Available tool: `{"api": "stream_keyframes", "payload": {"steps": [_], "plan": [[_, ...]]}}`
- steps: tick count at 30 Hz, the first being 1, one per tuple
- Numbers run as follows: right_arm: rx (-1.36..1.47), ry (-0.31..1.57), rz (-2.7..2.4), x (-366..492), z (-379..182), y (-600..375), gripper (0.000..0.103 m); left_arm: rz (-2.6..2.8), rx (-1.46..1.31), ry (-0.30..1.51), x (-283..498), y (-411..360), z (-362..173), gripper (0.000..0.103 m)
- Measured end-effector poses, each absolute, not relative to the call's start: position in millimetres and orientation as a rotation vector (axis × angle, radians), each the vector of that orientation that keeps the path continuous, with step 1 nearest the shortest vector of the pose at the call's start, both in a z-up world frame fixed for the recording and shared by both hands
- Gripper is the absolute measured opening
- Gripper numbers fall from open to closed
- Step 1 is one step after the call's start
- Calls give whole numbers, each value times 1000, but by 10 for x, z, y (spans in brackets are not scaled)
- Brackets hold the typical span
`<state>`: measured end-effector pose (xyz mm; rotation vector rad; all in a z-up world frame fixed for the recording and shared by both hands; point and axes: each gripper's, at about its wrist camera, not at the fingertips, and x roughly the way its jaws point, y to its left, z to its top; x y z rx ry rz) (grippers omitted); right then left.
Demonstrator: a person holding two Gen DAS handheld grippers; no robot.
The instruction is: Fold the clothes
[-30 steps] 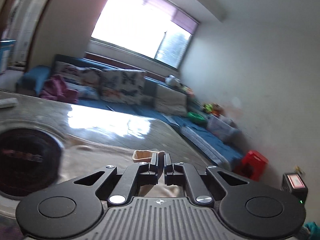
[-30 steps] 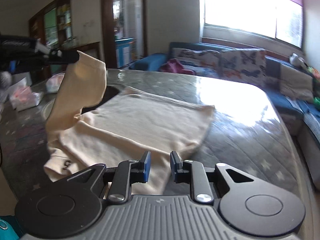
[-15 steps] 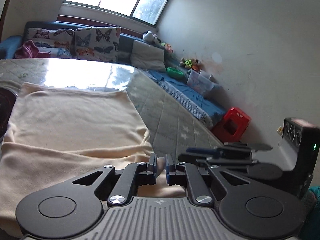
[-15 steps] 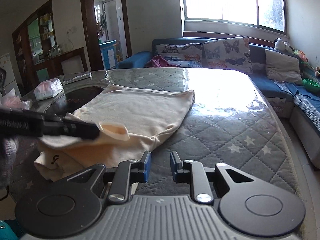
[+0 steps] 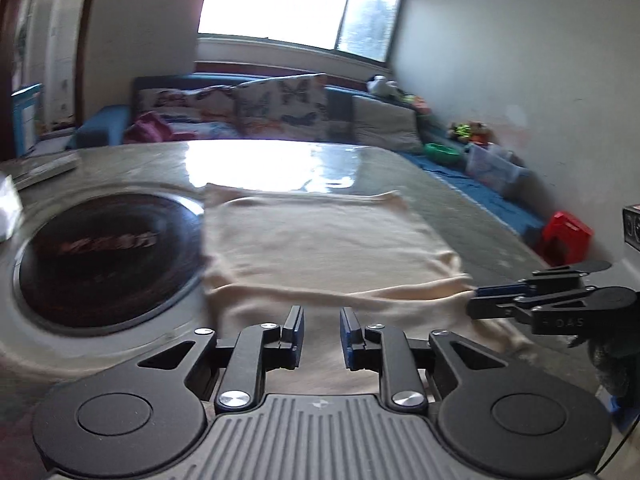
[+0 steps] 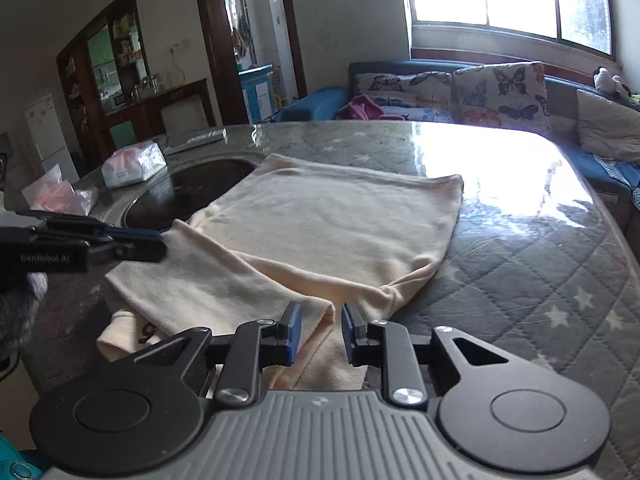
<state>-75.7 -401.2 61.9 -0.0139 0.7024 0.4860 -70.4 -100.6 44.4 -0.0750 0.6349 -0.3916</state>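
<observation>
Lying flat, cream garment (image 6: 320, 232) sleeve folded across (both grippers' jaws apart, empty)

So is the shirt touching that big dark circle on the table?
Touching. The right wrist view shows the cream shirt with its far left edge lying over the rim of the dark circle.

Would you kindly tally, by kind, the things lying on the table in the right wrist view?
Cream garment: 1
Plastic-wrapped packs: 2
Flat wrapped item at the far edge: 1
Dark round inset plate: 1
Total: 5
</observation>
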Motion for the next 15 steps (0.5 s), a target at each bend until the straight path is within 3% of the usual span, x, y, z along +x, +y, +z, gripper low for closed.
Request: {"api": "stream_keyframes", "payload": {"steps": [5, 9, 15], "plan": [[-8, 734, 490, -673, 525, -3947, 22, -333, -84, 657, -741, -767, 362, 24], [-41, 723, 481, -679, 564, -3897, 10, -316, -103, 673, -750, -687, 279, 26], [-91, 596, 474, -754, 897, -3814, 8, -307, -130, 671, -766, -619, 227, 30]]}}
